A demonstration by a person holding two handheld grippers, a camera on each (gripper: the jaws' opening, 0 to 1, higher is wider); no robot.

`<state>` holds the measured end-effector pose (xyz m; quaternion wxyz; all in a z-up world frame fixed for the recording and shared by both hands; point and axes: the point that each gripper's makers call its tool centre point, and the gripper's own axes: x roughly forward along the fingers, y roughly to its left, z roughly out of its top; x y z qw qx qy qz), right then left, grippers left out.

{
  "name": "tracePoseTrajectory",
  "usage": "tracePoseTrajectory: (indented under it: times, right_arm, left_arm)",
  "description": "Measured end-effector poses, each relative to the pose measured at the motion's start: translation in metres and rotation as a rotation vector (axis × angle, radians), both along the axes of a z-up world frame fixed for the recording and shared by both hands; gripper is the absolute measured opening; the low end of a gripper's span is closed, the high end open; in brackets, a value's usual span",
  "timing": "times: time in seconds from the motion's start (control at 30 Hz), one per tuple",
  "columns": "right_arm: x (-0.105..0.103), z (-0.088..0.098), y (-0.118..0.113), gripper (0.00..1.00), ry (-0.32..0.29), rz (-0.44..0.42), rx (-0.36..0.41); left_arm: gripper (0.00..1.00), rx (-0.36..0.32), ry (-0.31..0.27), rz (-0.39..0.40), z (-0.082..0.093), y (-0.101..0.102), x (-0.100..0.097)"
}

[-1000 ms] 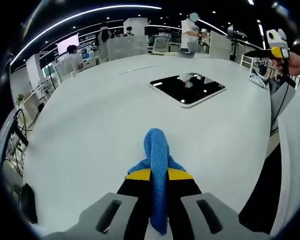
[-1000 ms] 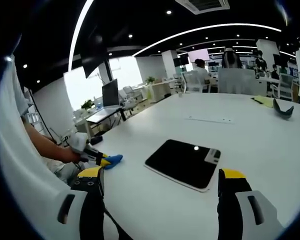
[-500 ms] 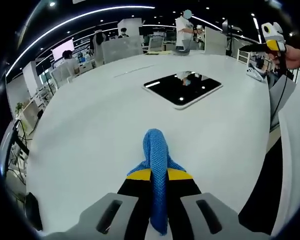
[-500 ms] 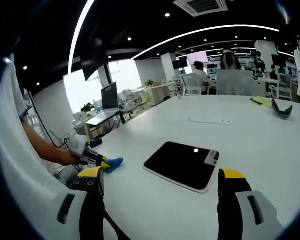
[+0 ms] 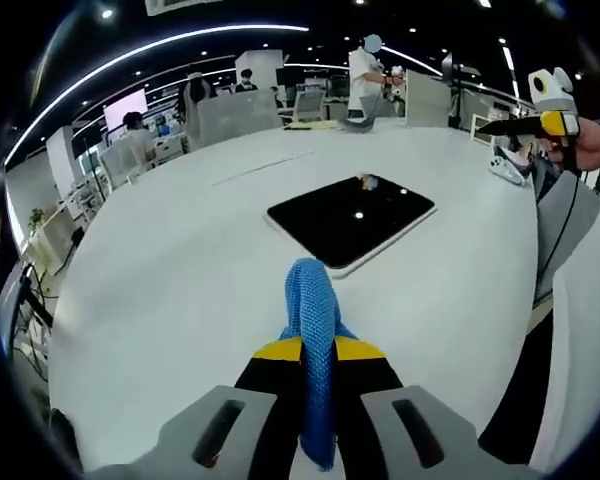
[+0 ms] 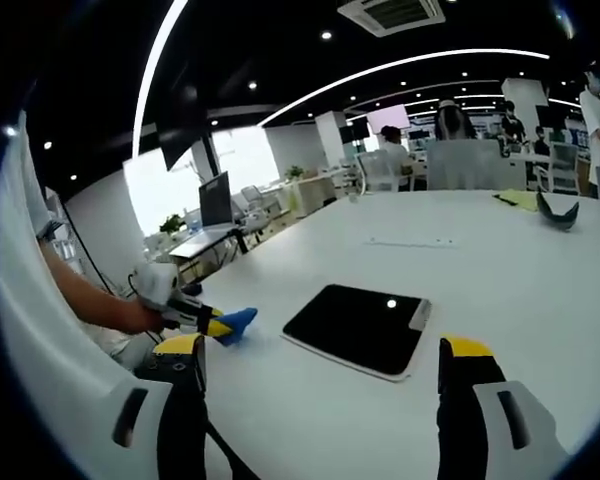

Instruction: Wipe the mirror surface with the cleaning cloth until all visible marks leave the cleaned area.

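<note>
Two grippers in play — the left gripper (image 5: pixel 310 345) pinches the blue cleaning cloth (image 5: pixel 311 300), its tip poised just short of the mirror (image 5: pixel 350 218) and not yet touching. The mirror lies flat on the white bench (image 5: pixel 170 270), well in from every edge. The right gripper (image 6: pixel 320 365) hangs spread and empty above the bench. This looks like the approach — next, press cloth to glass. Open bench all round.

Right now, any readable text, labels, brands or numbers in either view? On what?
None readable.
Mirror: bare dark glass, reflections only.
Cleaning cloth in the left tongs: no tag visible.
Lit wall screen far behind the table: too small and blurred.
</note>
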<state>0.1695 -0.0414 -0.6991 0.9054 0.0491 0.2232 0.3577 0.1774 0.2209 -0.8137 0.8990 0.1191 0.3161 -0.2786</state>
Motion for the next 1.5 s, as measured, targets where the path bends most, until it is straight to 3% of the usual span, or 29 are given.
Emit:
tracePoseTrajectory:
  times: [0.47, 0.7, 0.87, 1.17, 1.5]
  right_arm:
    - [0.003, -0.009, -0.003, 1.00, 0.011, 0.019, -0.015]
    - [0.008, -0.014, 0.000, 1.00, 0.003, 0.041, -0.044]
    - [0.011, -0.010, 0.001, 1.00, -0.011, 0.050, -0.042]
    - [0.010, -0.011, 0.002, 1.00, -0.013, 0.064, -0.029]
    - [0.016, -0.011, -0.005, 1.00, -0.009, 0.042, -0.009]
  left_arm:
    - [0.07, -0.041, -0.016, -0.055, 0.021, -0.050, 0.024]
    - [0.07, -0.028, -0.015, -0.129, 0.026, -0.078, 0.030]
    - [0.07, -0.027, -0.027, -0.130, 0.032, -0.093, 0.041]
    - [0.07, 0.005, -0.058, -0.112, 0.042, -0.094, 0.072]
    - [0.07, 0.037, -0.065, -0.064, 0.039, -0.079, 0.112]
